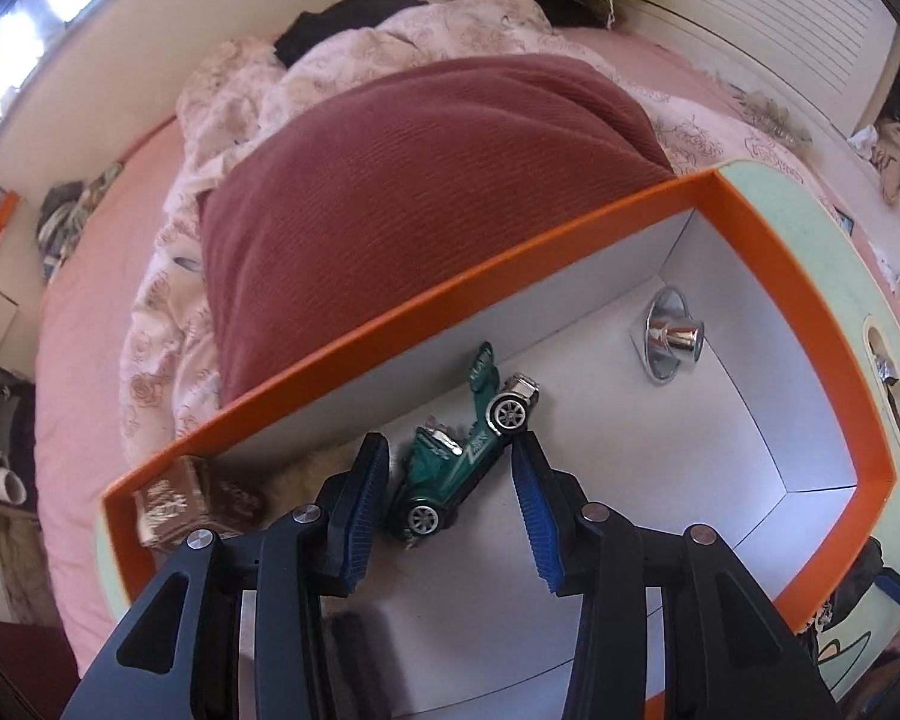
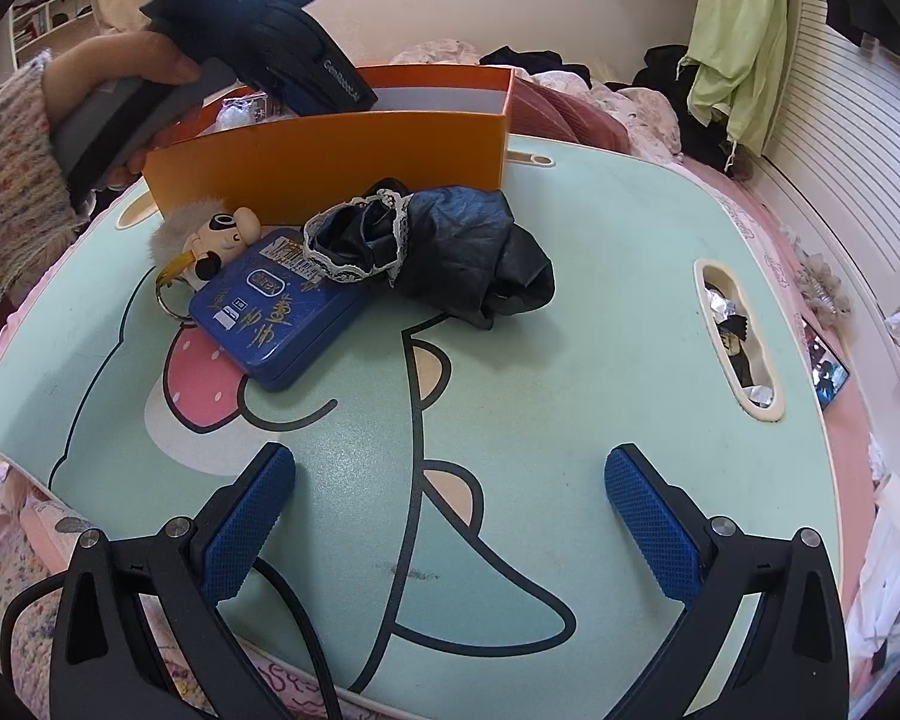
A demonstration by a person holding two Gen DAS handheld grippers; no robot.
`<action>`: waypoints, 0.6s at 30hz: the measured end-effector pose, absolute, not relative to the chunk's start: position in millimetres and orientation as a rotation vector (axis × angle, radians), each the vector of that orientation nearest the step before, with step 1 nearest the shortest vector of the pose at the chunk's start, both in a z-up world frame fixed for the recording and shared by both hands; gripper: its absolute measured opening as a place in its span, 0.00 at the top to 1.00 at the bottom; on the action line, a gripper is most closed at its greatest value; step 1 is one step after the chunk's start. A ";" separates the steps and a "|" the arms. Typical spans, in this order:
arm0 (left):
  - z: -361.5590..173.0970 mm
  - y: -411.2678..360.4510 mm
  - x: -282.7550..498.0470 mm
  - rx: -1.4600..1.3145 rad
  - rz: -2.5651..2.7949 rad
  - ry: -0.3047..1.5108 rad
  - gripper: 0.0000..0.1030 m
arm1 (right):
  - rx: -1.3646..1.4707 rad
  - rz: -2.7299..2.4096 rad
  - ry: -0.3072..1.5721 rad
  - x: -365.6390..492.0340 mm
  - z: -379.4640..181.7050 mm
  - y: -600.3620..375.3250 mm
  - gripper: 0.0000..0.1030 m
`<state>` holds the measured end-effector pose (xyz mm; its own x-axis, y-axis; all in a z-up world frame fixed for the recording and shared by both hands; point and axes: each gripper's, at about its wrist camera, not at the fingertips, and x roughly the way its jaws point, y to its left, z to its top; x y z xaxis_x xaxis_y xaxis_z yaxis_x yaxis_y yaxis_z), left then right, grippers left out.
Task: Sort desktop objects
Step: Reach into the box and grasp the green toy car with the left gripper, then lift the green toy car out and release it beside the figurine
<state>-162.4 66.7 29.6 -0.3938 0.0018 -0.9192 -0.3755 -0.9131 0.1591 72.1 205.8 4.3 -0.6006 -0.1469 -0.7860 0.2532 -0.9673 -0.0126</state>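
Inside the orange box, left gripper gapes around the green toy car (light, rigid, slick; pinch its flanks), right gripper wide, empty.

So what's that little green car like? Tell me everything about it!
The toy car is dark green and shiny, like painted metal, with white lettering on its side, silver engine parts, and black tyres on silver spoked wheels. It lies tipped on its side on the white floor of the orange box, near the long wall. The left gripper hangs over it, jaws open on either side; whether they touch it is unclear.
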 end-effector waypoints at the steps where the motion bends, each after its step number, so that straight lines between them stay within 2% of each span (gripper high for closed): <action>1: 28.0 70.0 -160.8 -1.571 2.388 0.546 0.61 | 1.270 -2.620 0.180 71.1 4.0 206.8 0.00; 3: 30.8 73.5 -156.2 -1.564 2.370 0.579 0.72 | 1.270 -2.620 0.182 71.1 3.8 207.0 0.00; 7: 32.4 77.3 -150.6 -1.570 2.362 0.564 0.74 | 1.271 -2.619 0.179 72.0 4.6 206.2 0.00; 13: 45.1 57.8 -140.5 -1.466 2.417 0.329 0.78 | 1.271 -2.619 0.178 71.9 4.4 206.5 0.00; 18: 93.5 35.4 -111.1 -1.277 2.460 0.104 0.78 | 1.271 -2.619 0.178 71.3 3.9 207.5 0.00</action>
